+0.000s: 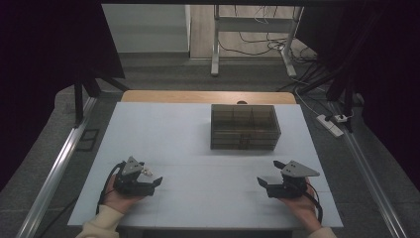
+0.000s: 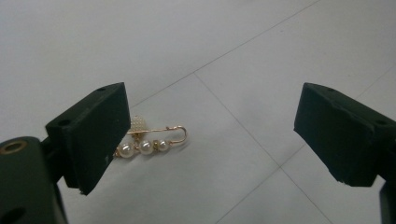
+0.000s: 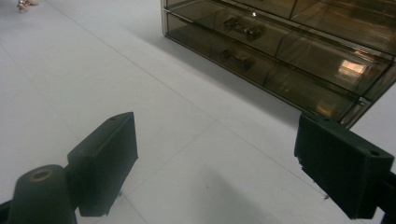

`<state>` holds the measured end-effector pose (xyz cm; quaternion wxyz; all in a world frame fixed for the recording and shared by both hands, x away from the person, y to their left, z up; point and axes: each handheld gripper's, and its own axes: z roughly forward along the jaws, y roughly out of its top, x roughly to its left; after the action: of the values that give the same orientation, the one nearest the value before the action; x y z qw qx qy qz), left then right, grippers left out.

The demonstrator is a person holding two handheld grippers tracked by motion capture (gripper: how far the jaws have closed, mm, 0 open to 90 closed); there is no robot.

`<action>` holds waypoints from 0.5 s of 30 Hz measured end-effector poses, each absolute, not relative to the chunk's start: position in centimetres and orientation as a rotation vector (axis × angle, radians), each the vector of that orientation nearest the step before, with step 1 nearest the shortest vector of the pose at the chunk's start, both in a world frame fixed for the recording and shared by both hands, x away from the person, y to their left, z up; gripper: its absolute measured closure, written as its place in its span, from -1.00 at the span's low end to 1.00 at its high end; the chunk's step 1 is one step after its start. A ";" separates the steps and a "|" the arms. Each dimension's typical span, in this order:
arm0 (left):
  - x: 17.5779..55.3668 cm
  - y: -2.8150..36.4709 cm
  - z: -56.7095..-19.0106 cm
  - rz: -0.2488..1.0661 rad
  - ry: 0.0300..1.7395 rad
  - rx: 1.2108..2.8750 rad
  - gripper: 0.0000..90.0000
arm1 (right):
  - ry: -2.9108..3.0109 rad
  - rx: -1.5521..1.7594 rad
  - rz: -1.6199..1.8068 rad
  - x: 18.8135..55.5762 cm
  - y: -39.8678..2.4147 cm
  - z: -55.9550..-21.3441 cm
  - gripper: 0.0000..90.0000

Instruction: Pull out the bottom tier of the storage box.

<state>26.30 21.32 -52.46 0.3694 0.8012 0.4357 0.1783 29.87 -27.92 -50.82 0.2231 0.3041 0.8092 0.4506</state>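
A gold pin with three pearls (image 2: 147,143) lies flat on the white table (image 1: 163,129), just in front of the left jaw in the left gripper view. My left gripper (image 2: 212,119) is open wide, and the pin sits near one jaw with nothing touching it. From above, the pin (image 1: 146,172) shows as a pale speck by the left gripper (image 1: 151,174). My right gripper (image 1: 268,173) is open at the front right, holding nothing. A smoked clear drawer box (image 1: 245,126) stands at the back centre. The right gripper (image 3: 224,154) points toward the drawer box (image 3: 289,46).
Small dark items lie inside the drawers (image 3: 243,29). A wooden edge (image 1: 208,96) runs behind the table. A desk frame with cables (image 1: 252,34) and a power strip (image 1: 331,124) are on the floor beyond. Dark curtains hang at both sides.
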 end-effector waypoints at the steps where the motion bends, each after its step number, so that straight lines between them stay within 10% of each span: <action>1: 26.3 21.3 -52.5 0.458 1.117 2.057 -0.78 | 2.234 0.840 1.240 29.9 -27.9 -50.8 -0.71; 15: 26.6 21.0 -52.5 0.466 1.124 2.063 -0.78 | 2.247 0.814 1.236 29.6 -26.6 -51.0 -0.70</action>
<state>26.56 21.04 -52.49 0.3648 0.8019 0.4370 0.1813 29.63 -26.63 -50.97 0.2237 0.2950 0.8140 0.4477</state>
